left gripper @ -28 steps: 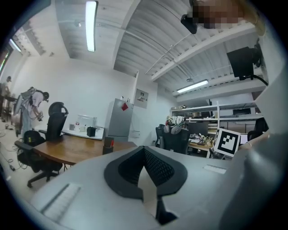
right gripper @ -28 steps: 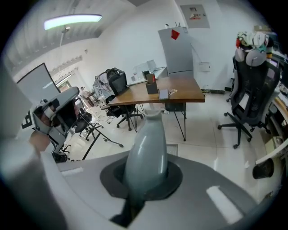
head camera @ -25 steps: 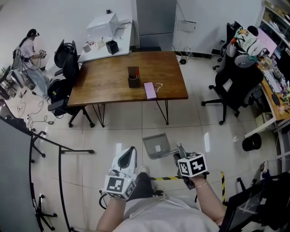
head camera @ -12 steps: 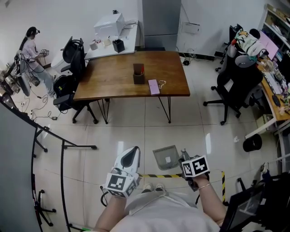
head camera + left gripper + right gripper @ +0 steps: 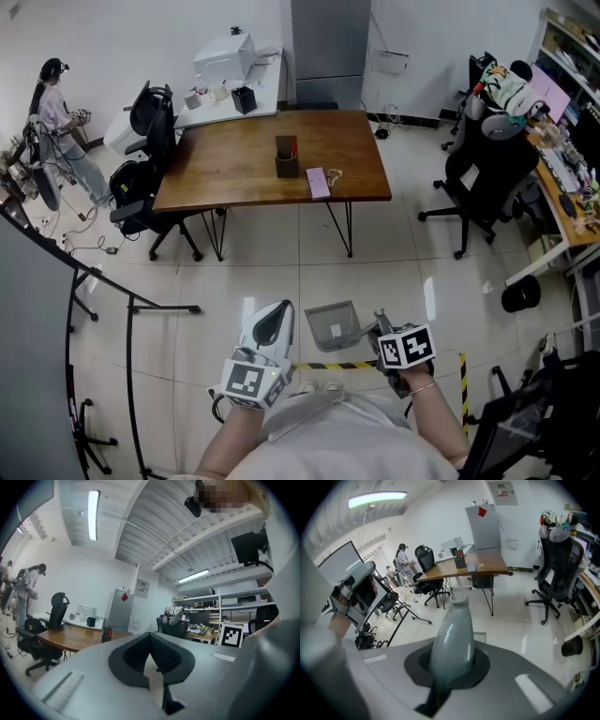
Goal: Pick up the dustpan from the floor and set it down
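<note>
My right gripper [image 5: 377,324] is shut on the handle of the grey dustpan [image 5: 330,325], whose pan hangs tilted over the tiled floor just ahead of my body. In the right gripper view the rounded grey handle [image 5: 452,634] runs up between the jaws, and a corner of the pan [image 5: 481,637] shows behind it. To the dustpan's left my left gripper [image 5: 277,309] points ahead. Its ribbed pads [image 5: 159,653] meet with nothing between them.
A wooden table [image 5: 225,178] with a brown holder [image 5: 286,157] and a pink notebook [image 5: 317,182] stands ahead. Black office chairs [image 5: 483,164] sit on the right, another [image 5: 150,122] on the left. Black-yellow tape [image 5: 328,366] crosses the floor. A black rack [image 5: 127,309] is at left.
Both grippers have drifted a little across the floor, and the dustpan has gone along in the right gripper's hold. My feet have slipped out of sight beneath me.
</note>
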A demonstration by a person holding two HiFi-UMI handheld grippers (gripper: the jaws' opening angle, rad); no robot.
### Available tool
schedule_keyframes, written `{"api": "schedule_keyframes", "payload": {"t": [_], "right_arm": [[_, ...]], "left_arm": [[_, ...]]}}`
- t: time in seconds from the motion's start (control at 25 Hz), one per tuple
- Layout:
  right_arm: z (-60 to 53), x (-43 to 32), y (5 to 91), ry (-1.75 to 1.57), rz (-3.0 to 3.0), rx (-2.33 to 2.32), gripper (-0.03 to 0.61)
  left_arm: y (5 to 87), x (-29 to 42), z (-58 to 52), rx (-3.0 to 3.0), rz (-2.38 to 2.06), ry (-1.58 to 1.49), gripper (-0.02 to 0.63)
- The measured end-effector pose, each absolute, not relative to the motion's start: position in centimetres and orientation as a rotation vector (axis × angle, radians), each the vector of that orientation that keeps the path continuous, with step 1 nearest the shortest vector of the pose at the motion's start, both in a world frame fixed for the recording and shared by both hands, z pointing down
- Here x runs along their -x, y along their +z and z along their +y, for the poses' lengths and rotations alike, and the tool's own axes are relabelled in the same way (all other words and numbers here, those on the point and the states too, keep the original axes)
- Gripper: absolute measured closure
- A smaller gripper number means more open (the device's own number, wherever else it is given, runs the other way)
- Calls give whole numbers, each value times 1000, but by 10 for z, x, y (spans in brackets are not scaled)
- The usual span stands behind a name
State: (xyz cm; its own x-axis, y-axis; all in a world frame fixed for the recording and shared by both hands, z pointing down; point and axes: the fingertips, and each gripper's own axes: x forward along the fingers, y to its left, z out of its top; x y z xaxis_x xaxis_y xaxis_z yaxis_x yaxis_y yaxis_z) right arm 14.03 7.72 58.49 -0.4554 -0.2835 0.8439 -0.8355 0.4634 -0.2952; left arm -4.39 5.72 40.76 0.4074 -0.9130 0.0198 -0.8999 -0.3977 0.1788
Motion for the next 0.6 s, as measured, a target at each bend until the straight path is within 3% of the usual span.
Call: {"api": "schedule_keyframes", "payload": {"t": [0.6], "right_arm": [[63,-122,571,859,-2010,-910,578]], "left_arm": [[403,43,48,-2477,-1663,-119,600]]}}
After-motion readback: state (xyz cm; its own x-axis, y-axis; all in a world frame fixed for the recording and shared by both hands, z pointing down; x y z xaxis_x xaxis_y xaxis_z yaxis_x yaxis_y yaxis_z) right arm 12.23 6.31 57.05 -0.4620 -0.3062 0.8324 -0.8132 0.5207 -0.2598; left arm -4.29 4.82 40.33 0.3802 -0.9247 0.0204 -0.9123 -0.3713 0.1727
